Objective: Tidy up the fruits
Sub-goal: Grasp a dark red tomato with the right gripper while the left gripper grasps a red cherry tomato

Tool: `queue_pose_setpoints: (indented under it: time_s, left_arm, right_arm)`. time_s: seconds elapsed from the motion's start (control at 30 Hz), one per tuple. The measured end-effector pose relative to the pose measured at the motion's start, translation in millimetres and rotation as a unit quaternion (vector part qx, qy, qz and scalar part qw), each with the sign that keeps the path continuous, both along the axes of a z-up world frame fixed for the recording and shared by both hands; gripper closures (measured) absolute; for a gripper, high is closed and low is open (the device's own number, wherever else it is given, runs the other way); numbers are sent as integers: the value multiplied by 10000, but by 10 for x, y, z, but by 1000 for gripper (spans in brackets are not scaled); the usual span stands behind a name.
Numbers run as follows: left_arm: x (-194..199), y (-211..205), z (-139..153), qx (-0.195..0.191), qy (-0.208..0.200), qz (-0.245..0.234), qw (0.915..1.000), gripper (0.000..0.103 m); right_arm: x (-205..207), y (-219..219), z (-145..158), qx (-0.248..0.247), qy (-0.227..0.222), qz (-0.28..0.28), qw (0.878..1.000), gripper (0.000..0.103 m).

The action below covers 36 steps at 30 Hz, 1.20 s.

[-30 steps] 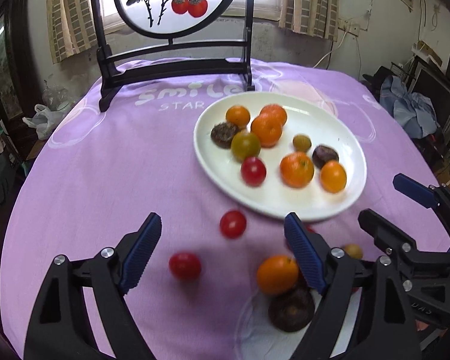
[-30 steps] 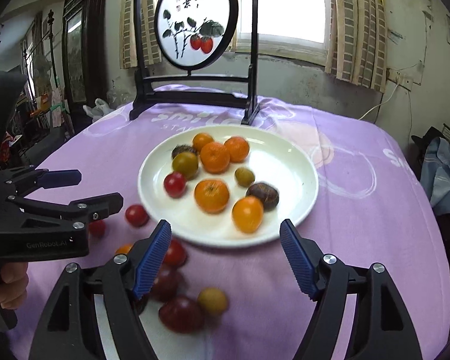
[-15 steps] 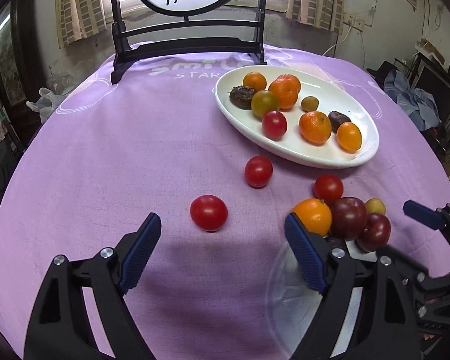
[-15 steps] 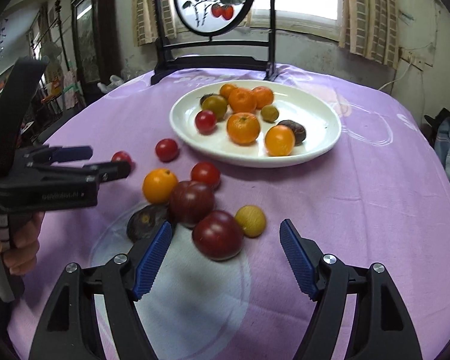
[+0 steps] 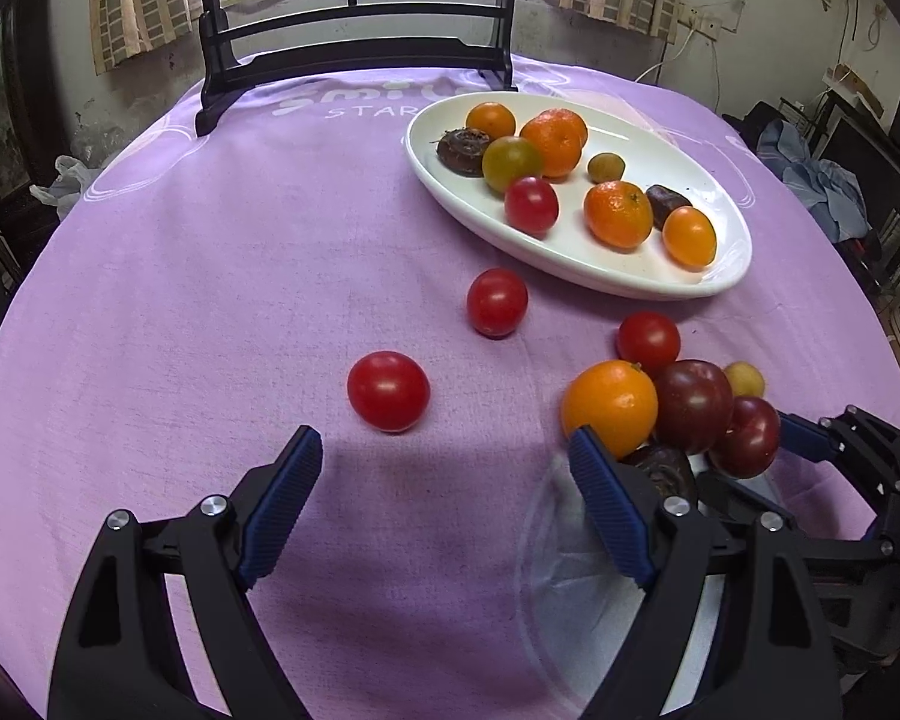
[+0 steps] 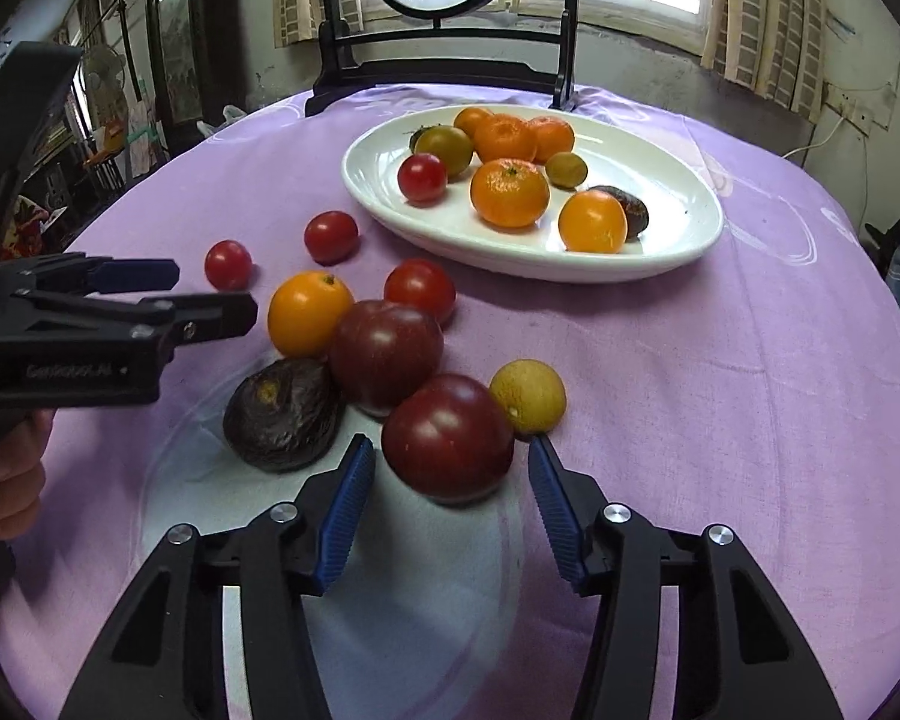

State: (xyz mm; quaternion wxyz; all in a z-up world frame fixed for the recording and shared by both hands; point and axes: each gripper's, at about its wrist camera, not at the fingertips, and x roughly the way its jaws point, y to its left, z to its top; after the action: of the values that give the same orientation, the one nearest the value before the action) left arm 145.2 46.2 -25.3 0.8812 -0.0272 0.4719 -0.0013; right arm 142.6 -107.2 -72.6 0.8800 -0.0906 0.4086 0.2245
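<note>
Dark-red plum point(image 6: 447, 435) on table, between wide-open, empty jaws of right gripper point(image 6: 447, 480). Left gripper point(image 5: 444, 468) open, empty, nr tomato point(image 5: 388, 390). Pick-up step; next: close, carry to plate point(image 6: 684, 228).

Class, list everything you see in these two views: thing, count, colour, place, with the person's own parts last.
cloth: 1, purple, under everything
screen: 1, black-framed, behind plate
plate: 1, white, on cloth
plated oranges: 5, orange, on plate
plated tomatoes: 2, red and green, on plate
olive fruit: 1, yellow-green, on plate
brown fruits: 2, dark, on plate
loose tomatoes: 3, red, on cloth
loose orange: 1, orange, on cloth
plums: 2, dark red, on cloth
yellow fruit: 1, yellow, beside plums
wrinkled fruit: 1, dark, beside plums
left gripper: 1, black-blue, open
right gripper: 1, black-blue, open at front plum
</note>
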Motion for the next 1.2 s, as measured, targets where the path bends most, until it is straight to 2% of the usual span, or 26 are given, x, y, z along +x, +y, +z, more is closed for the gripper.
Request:
queue_pose_setpoints:
  time_s: [0.07, 0.2, 0.37, 0.63, 0.73, 0.83, 0.93, 0.97, 1.13, 1.2]
  left_arm:
    - [1, -2, -8, 14, 10, -7, 10000, 20]
    - [-1, 70, 29, 63, -45, 55, 10000, 20]
    - [-30, 151, 60, 333, -98, 9, 9994, 18]
    - [99, 184, -147, 529, 82, 163, 9984, 19]
    - [141, 181, -166, 483, -20, 207, 9986, 26]
    - [191, 182, -179, 406, -147, 230, 9988, 38]
    - [201, 183, -167, 317, -202, 285, 9989, 61]
    - [196, 180, -155, 292, -197, 260, 9990, 73]
    - [112, 187, -98, 22, -155, 262, 9995, 73]
    - [67, 143, -48, 84, -285, 208, 9993, 73]
  right_arm:
    - [19, 22, 6, -12, -42, -48, 10000, 63]
    - [4, -42, 36, 16, -64, -158, 9999, 63]
    - [-70, -110, 124, 128, -205, -114, 9996, 63]
    - [-137, -109, 211, 178, -276, 44, 9995, 63]
    - [-157, -93, 231, 196, -304, 84, 9993, 63]
    - [-162, -73, 222, 197, -275, 114, 9994, 63]
    - [-165, -63, 220, 191, -277, 126, 9994, 63]
    - [-164, -65, 220, 191, -278, 116, 9994, 63]
    - [-143, -116, 238, 174, -390, -93, 9990, 63]
    - [-143, -128, 250, 207, -408, -113, 9989, 63]
